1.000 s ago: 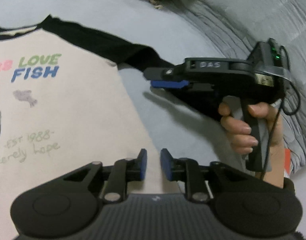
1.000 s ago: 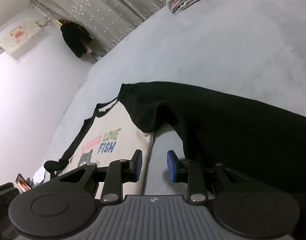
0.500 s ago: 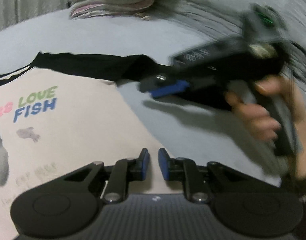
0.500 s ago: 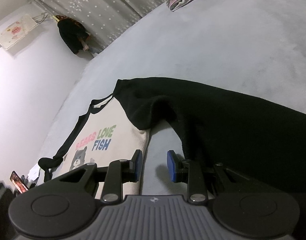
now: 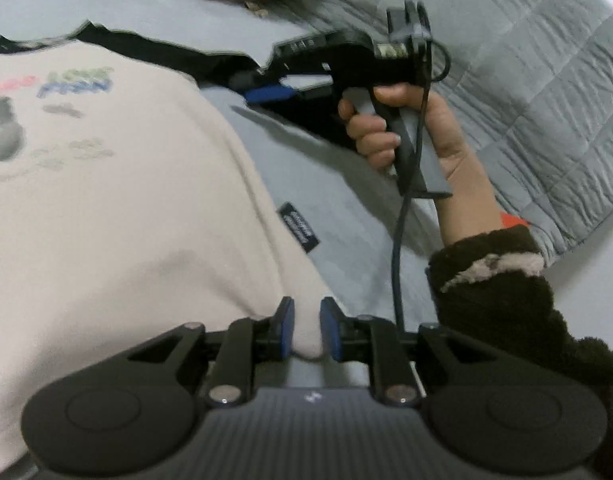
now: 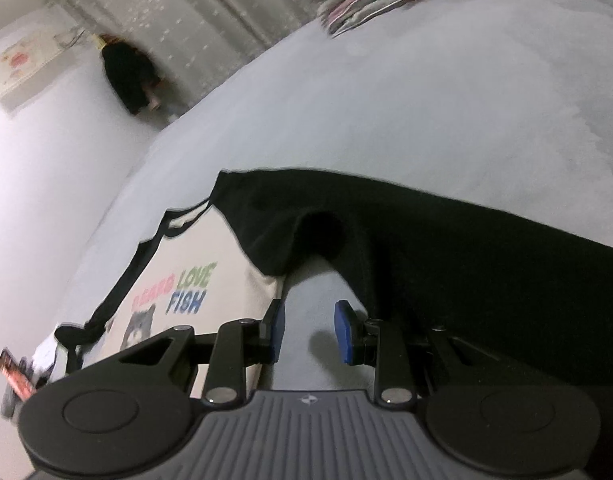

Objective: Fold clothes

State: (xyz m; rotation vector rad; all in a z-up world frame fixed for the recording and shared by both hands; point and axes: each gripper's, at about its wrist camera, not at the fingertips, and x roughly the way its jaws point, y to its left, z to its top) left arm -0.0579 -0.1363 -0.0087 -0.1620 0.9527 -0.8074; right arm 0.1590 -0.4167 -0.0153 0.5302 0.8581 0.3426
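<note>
Left wrist view: the left gripper (image 5: 307, 328) has been carried to the raglan shirt (image 5: 118, 208)'s hem corner, jaws opening around it, while the empty, parted right gripper (image 5: 266, 94) waits by the black sleeve (image 6: 446, 248).

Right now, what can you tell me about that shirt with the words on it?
The shirt lies flat, face up, on the grey bed cover. Its body looks like soft cream knit, with black sleeves, a black neck trim, a bear print and "LOVE FISH" lettering. A small black label sticks out from its side seam.
</note>
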